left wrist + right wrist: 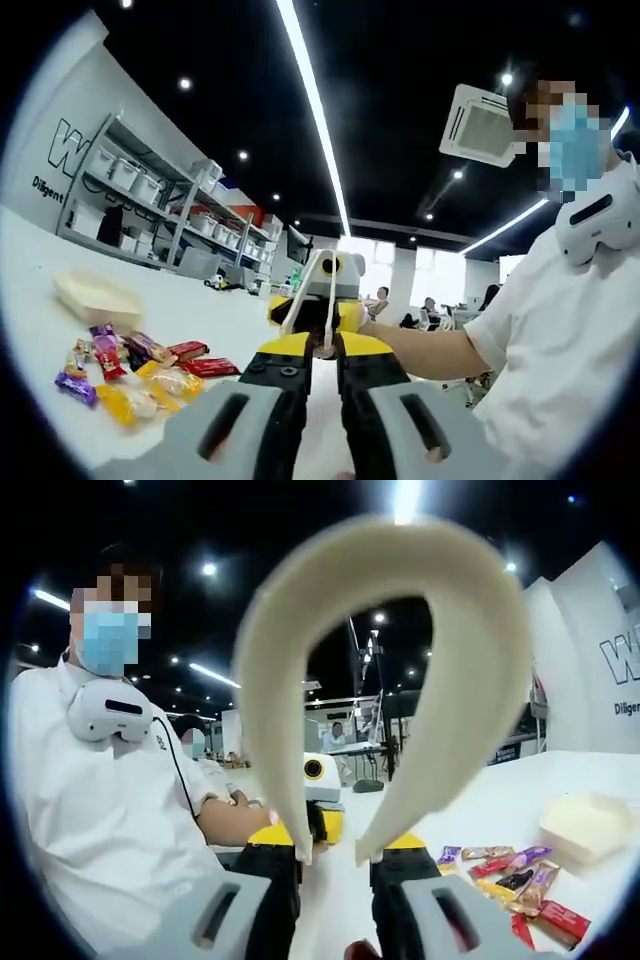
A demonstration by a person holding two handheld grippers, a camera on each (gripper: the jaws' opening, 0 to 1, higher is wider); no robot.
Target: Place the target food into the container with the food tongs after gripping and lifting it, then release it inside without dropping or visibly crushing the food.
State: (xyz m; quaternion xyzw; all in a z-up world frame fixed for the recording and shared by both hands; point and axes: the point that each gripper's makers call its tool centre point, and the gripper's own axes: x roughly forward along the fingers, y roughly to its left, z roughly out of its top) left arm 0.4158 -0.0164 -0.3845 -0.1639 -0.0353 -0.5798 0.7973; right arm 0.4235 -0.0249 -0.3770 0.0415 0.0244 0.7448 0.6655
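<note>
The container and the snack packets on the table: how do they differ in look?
The container is one pale, plain, open tray; the snack packets are many, small and colourful: purple, red, yellow. The container lies apart; the packets lie clustered. Both rest on the white table.

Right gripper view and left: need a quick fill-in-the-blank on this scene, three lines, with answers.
1. The right gripper's jaws hold the ___.
2. The wrapped snacks lie on the ___.
3. The person's shirt is ___.
Missing: tongs; table; white.
</note>
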